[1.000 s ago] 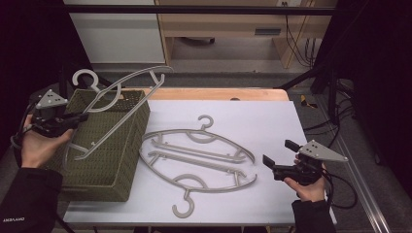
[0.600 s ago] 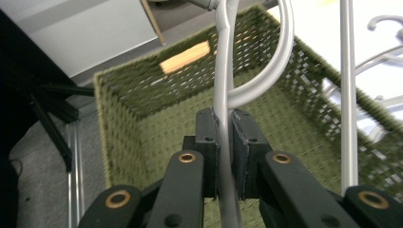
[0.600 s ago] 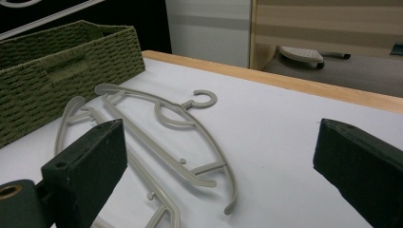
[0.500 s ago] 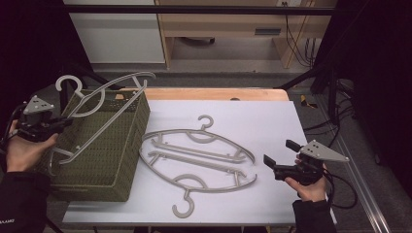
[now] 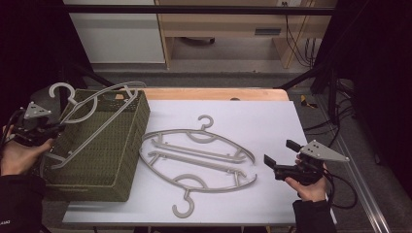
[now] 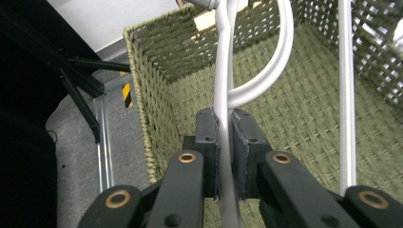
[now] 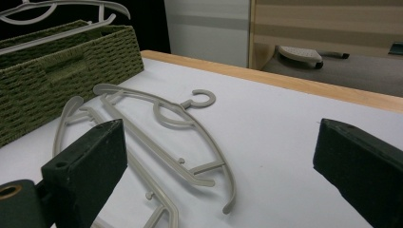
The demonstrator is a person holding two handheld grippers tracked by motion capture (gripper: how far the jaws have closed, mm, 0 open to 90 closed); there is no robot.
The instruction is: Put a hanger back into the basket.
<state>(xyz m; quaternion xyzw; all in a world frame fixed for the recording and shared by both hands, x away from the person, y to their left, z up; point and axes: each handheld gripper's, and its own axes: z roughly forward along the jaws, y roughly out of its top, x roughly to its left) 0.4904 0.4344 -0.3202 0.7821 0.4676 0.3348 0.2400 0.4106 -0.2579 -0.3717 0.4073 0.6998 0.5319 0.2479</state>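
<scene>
my left gripper (image 6: 224, 142) is clamped on the grey plastic hanger (image 5: 99, 114), its two black jaws pressed tight against the thin white-grey rod so that no gap shows between pads and plastic. in the left gripper view the rod runs straight up from between my jaws, a curved loop of the same hanger bends off to the right of it, and another straight bar stands further right. in the high view this hanger is tilted, one end low inside the green woven basket (image 5: 127, 145) and its hook (image 5: 59, 91) raised above the basket's far left corner, just beside my left hand (image 5: 19, 155). the basket sits on the left part of the white table (image 5: 272, 121), its wall touching the table's left edge region.

my right gripper (image 5: 278, 158) rests low at the right side of the table, held in my right hand (image 5: 311, 187), jaws spread wide with nothing between them. in the right gripper view its two pads stand well apart at the bottom corners, pointing towards the other hangers.

two more grey hangers lie flat in the middle of the table, between basket and right gripper: the far hanger (image 5: 204, 133) with its hook pointing away from me, the near hanger (image 5: 194, 187) with its hook towards me. their straight bars lie just beside each other.
</scene>
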